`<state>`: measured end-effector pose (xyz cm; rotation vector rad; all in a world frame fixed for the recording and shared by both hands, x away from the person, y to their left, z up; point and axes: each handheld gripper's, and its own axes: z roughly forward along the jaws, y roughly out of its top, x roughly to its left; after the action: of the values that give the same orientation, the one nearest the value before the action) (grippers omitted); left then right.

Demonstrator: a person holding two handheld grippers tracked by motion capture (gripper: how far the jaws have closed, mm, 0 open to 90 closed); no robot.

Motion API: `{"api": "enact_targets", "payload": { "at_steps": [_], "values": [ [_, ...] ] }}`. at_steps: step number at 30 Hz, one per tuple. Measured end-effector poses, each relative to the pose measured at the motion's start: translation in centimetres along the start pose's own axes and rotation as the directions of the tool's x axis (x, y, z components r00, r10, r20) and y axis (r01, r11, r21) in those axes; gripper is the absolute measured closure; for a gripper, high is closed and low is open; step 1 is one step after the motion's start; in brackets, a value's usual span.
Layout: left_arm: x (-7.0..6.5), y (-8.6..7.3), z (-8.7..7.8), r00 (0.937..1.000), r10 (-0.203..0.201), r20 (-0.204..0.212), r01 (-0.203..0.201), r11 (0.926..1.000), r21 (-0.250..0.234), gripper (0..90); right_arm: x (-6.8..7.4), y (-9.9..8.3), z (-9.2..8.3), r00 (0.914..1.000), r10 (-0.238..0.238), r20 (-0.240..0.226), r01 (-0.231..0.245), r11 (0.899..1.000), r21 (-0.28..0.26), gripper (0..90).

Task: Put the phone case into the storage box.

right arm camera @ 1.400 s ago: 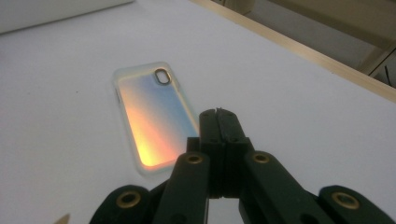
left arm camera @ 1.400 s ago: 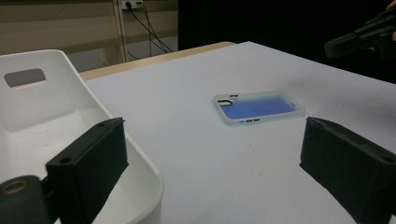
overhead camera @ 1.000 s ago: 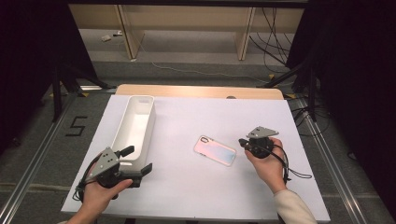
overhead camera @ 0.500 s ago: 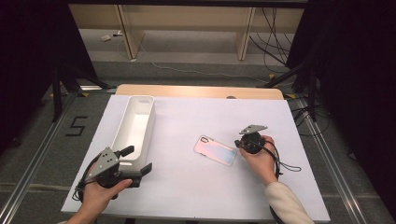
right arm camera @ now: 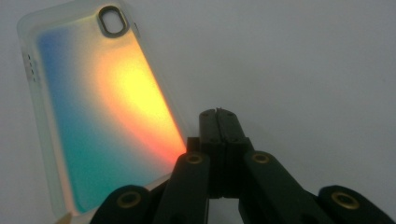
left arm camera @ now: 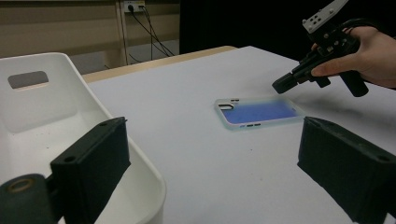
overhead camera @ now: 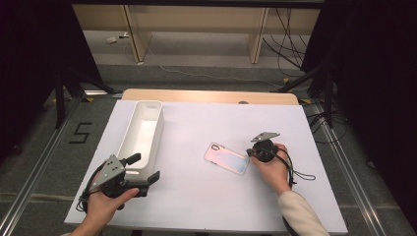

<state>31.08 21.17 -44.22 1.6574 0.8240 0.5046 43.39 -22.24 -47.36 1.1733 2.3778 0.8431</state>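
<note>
We see a big white table [overhead camera: 206,196]. A long white bin [overhead camera: 142,135] sits on its left side. A shiny phone case [overhead camera: 227,158] lies flat near the middle. Our left tool [overhead camera: 142,177] waits by the near end of the bin, its jaws spread wide. Our right tool [overhead camera: 249,153] points down just beside the case, its jaws pressed together on nothing.

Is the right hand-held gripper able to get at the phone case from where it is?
Probably yes. The right hand-held gripper sits right at the phone case's near edge with bare table around, but its jaws are shut and must open first.
</note>
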Motion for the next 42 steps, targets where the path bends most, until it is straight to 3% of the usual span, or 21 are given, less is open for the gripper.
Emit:
{"api": "enact_targets", "payload": {
  "at_steps": [19, 23, 25, 29, 32, 33, 34, 42],
  "values": [
    [-0.1, 0.0, -0.2, 1.0000, 0.007, -0.004, -0.007, 1.0000, 0.002, 8.2, 0.0, -0.3, 0.3, 0.9996, -0.028, 0.002, 0.028, 0.999, 0.024, 90.0],
    [0.0, 0.0, -0.2, 1.0000, 0.007, -0.005, -0.007, 1.0000, 0.006, 8.2, 0.2, -0.3, 0.2, 0.9999, -0.008, -0.009, 0.008, 0.999, 0.036, 90.0],
    [0.0, 0.0, -0.2, 1.0000, 0.004, -0.005, -0.004, 1.0000, 0.007, 8.3, 0.1, -0.4, 0.2, 0.9995, -0.032, -0.006, 0.032, 0.999, 0.030, 90.0],
    [0.1, 0.0, -0.2, 1.0000, 0.002, -0.004, -0.002, 1.0000, 0.005, 8.3, 0.4, -0.4, 0.1, 0.9996, -0.014, -0.023, 0.015, 0.999, 0.047, 90.0],
    [0.1, 0.0, -0.2, 1.0000, 0.001, -0.005, -0.001, 1.0000, 0.005, 8.4, 0.5, -0.6, 0.2, 0.9992, -0.038, -0.010, 0.039, 0.999, 0.022, 90.0],
    [0.1, 0.0, -0.2, 1.0000, 0.001, -0.004, -0.001, 1.0000, 0.006, 8.4, 0.7, -0.5, 0.1, 0.9996, -0.019, -0.019, 0.019, 0.999, 0.036, 90.0],
    [0.1, 0.0, -0.2, 1.0000, 0.002, -0.004, -0.002, 1.0000, 0.006, 8.5, 0.7, -0.5, -0.1, 0.9991, -0.022, -0.036, 0.024, 0.998, 0.061, 90.0],
    [0.1, 0.0, -0.2, 1.0000, 0.002, -0.003, -0.002, 1.0000, 0.006, 8.6, 1.2, -0.7, -0.1, 0.9983, -0.051, -0.028, 0.052, 0.998, 0.047, 90.0]
  ]
}}
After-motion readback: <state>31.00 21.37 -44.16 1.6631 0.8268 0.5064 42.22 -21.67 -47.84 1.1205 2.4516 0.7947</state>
